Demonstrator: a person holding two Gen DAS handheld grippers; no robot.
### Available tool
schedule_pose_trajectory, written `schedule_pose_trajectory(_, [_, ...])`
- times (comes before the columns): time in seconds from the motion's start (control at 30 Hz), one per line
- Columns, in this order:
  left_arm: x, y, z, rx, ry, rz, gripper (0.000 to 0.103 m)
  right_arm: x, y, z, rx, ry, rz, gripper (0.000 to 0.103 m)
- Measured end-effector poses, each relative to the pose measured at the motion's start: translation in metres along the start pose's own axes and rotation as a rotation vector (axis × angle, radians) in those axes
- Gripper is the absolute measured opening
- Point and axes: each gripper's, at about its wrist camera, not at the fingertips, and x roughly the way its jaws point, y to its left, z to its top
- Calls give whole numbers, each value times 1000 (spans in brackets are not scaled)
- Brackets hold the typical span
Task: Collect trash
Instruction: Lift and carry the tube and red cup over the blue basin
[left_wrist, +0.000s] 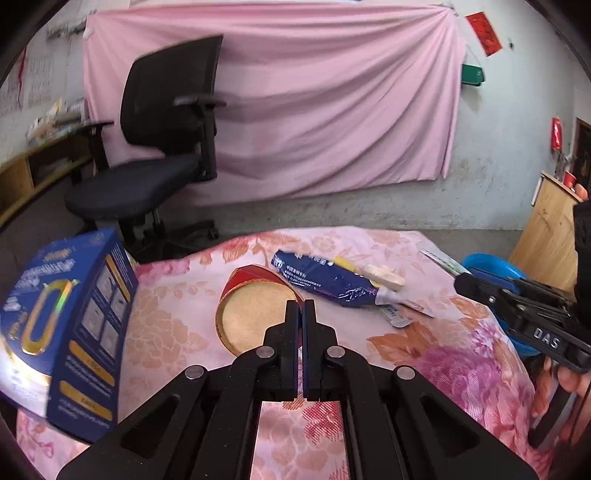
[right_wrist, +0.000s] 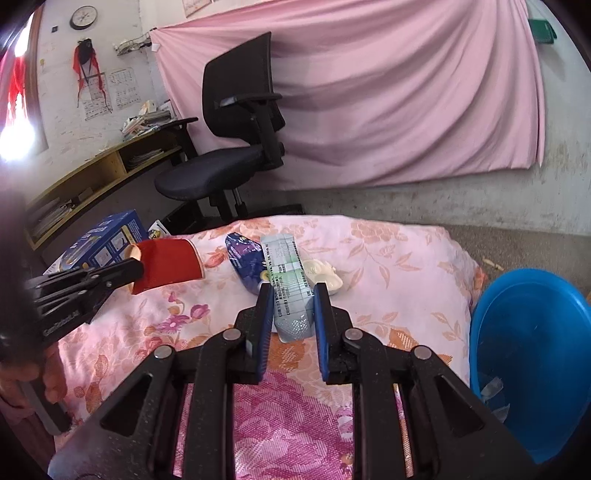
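Step in hand, as judged: pick-up done on the right, transfer to the bin pending. A pale green-and-white wrapper (right_wrist: 290, 291) is clamped between the blue pads of the right gripper (right_wrist: 293, 295); it appears lifted off the floral cloth (right_wrist: 388, 266), though contact cannot be ruled out. The blue bin (right_wrist: 532, 354) is located just off the table's right edge, with some scraps seen inside.

Left gripper (left_wrist: 300, 308): pads pressed together, nothing seen between them. It is held just over the red paper cup (left_wrist: 255, 306), which is lying on its side, mouth toward the camera. From the right wrist view the fingertip looks to be at the cup's rim; contact cannot be confirmed.

Still on the cloth: blue foil packet (left_wrist: 321, 277), a cream-coloured piece (left_wrist: 384, 277) beside it, blue box (left_wrist: 66, 325) at the left edge.

Next move, as judged: the wrapper is to be swung right over the bin and released; the left jaws must be opened before the cup can be taken.
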Motion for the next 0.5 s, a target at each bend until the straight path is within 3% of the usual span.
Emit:
schedule_pose_trajectory(0.33, [-43,-19,10,39,-283,-38,0,-45,13,2,-64,-244,-57,44])
schedule_pose_trajectory(0.5, [-56,-35,15,75,-366,-55,0,-74,8,1,-56,-380,-89,44])
